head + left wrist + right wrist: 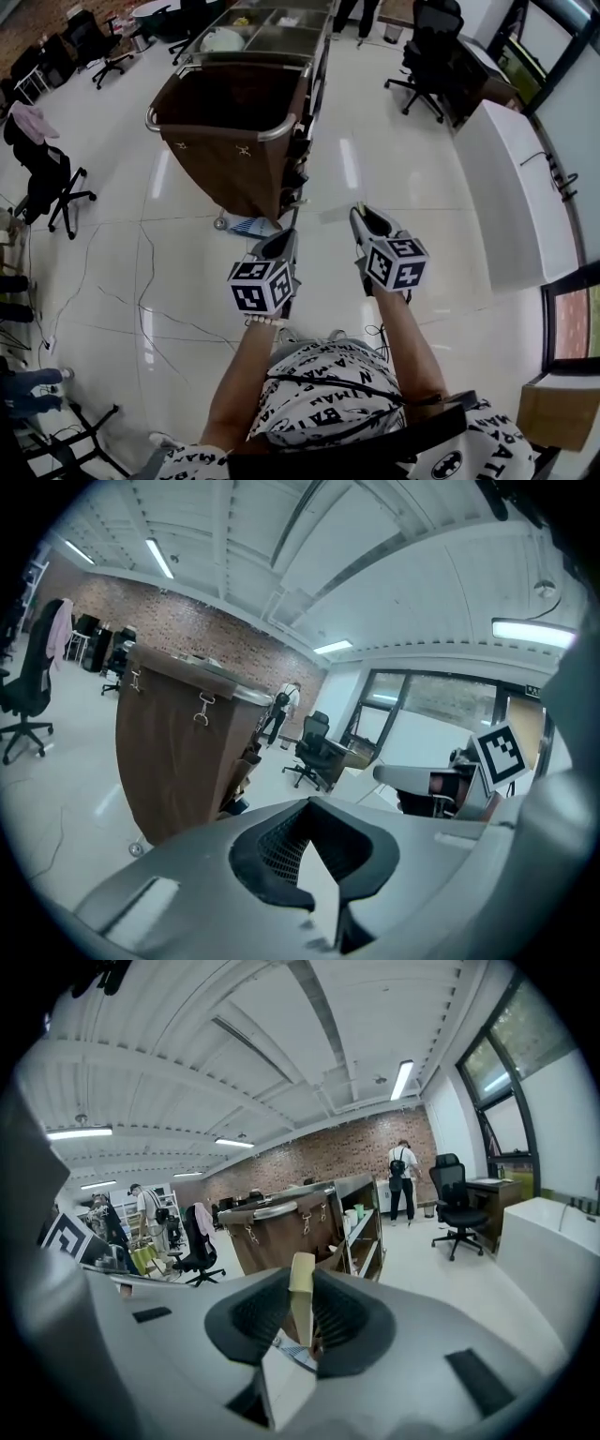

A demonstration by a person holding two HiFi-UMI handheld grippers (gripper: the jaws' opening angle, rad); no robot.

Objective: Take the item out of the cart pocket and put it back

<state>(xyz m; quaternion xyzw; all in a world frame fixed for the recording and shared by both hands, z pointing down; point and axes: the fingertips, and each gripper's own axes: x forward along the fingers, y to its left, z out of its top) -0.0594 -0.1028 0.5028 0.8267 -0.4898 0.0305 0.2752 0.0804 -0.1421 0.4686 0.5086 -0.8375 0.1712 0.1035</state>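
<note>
Right claw (pixel 302 1286) is clamping a thin, flat tan card-like item (pixel 300 1305), clear of the cart.
Its pads are pressing on the item's two faces, and the item is standing upright on edge between them. Left claw (pixel 312 803) is hovering just beside it, clenched on nothing. Both claws are pointing toward the brown fabric-sided cart with a metal rim (pixel 225 122), which is standing well apart from them on the glossy white floor (pixel 375 150).

Left gripper (pixel 281 240) fingers together, right gripper (pixel 364 217) pinching flat item (pixel 301 1297)
</note>
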